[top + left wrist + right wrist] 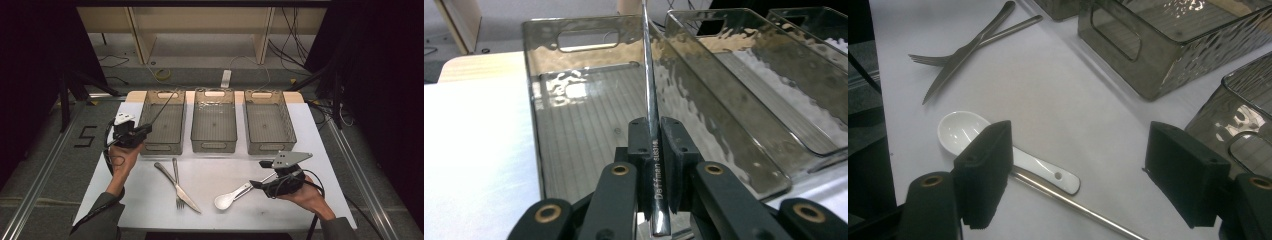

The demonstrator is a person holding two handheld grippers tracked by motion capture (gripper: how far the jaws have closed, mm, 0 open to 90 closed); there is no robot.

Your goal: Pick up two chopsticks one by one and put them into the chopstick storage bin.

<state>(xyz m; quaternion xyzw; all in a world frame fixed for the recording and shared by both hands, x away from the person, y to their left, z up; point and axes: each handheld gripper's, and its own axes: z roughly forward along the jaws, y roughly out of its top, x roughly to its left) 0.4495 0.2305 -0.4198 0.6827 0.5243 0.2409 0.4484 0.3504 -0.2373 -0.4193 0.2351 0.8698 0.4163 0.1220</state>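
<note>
The table (150, 210) carries three smoked plastic bins in a row along its far side, all looking empty: the left bin (162, 125), the middle bin (214, 122) and the right bin (269, 125).

The left gripper (142, 131) hangs at the near left corner of the left bin, jaws closed tight on a thin steel rod (651, 100), probably a chopstick. The rod stands edge-on between the pads and reaches forward and up over the bin's floor toward its far handle slot. Held by its near end and aimed lengthwise down the bin, it seems lined up so it can drop in flat; this looks like sorting cutlery by kind, one bin each.

The right gripper (255, 184) rests low over the table well in front of the right bin, jaws spread wide with nothing between them. Just ahead of and below its jaws lie a white spoon (998, 150) and, touching its handle, a second steel rod (1078, 207); the open stance suits a coming pick of one of them.

Left of that gripper, beyond the spoon, a knife (180, 189) and fork (177, 185) lie crossed, untouched.
</note>
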